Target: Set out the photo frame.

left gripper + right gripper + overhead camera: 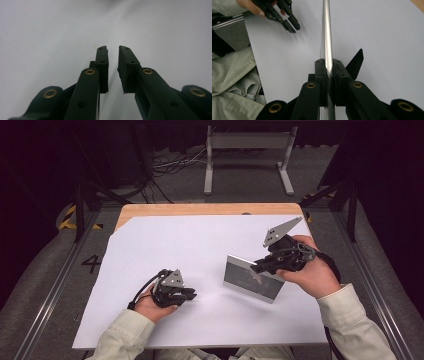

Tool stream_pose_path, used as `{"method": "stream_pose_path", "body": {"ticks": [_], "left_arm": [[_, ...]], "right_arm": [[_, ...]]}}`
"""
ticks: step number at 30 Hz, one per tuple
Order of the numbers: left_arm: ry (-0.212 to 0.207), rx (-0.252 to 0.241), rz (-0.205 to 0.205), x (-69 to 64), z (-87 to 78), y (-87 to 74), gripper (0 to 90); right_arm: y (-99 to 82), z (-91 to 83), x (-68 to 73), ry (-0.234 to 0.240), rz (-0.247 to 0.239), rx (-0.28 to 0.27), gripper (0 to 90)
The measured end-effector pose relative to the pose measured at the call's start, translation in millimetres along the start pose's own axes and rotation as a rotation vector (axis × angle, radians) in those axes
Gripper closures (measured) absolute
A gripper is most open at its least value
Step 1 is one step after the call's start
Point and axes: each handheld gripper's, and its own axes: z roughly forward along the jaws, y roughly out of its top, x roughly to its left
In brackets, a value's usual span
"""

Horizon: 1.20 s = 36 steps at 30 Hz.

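Field notes, remote station. I had the right claw [259, 266] clamped on the top edge of a thin grey rectangular panel with a silver metal rim [252, 280]. The panel stood on its long lower edge on the white sheet [190, 245] covering the wooden worktop [200, 209], right of centre. In the high view its long axis ran across the sheet from upper left to lower right, broad face toward my side. In the right claw's own view the silver rim [326, 37] ran straight away between the pads [321, 72], pointing up the sheet. The left claw [192, 294] lay low over the sheet, well apart from the panel, aimed toward it; its jaws stood narrowly parted with nothing between them.
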Motion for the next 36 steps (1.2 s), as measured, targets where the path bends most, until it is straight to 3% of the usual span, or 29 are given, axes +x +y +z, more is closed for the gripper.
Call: {"method": "stream_pose_path", "body": {"ticks": [15,23,36], "left_arm": [[-0.011,-0.005,0.001,1.8,1.8,0.8,78.5],[-0.015,-0.003,-0.004,1.2,2.5,0.8,78.4],[-0.018,0.003,0.001,1.7,3.8,0.6,78.4]], "right_arm": [[14.7,16.3,-8.6,0.133,-0.155,0.022,84.4],[17.3,27.0,-16.6,0.195,-0.202,0.061,84.4],[13.2,44.2,-30.1,0.295,-0.245,0.073,84.4]]}}
